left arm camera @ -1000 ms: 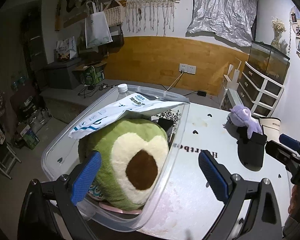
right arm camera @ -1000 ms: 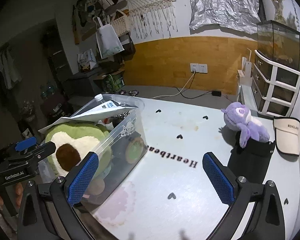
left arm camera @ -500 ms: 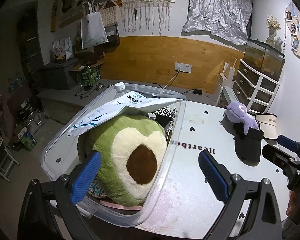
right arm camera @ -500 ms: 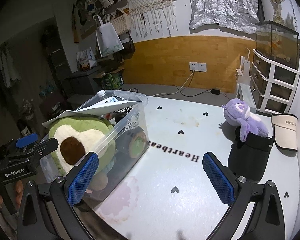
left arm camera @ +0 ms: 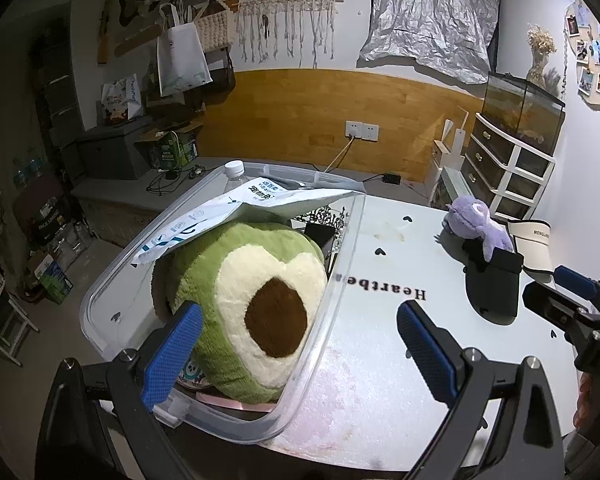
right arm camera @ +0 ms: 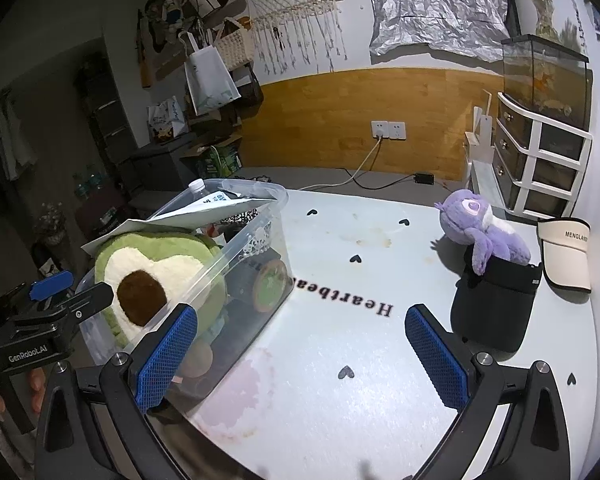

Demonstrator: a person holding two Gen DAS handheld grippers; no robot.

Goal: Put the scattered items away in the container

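Left gripper (left arm camera: 300,344) spread wide, empty, over near corner of clear plastic storage bin (left arm camera: 332,320). Right gripper (right arm camera: 302,348) spread wide, empty, above pale table (right arm camera: 340,400). Green avocado plush (left arm camera: 256,300) fills bin. Purple plush toy (right arm camera: 480,232), black pouch (right arm camera: 492,312), cream visor (right arm camera: 564,252) lie on table, well apart from bin.

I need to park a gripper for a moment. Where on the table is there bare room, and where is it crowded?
Bare: the table between the clear bin and the black pouch, around the Heartbeat lettering. Crowded: the right edge, where the purple plush, pouch and white visor cluster, and the bin, filled by the avocado plush.
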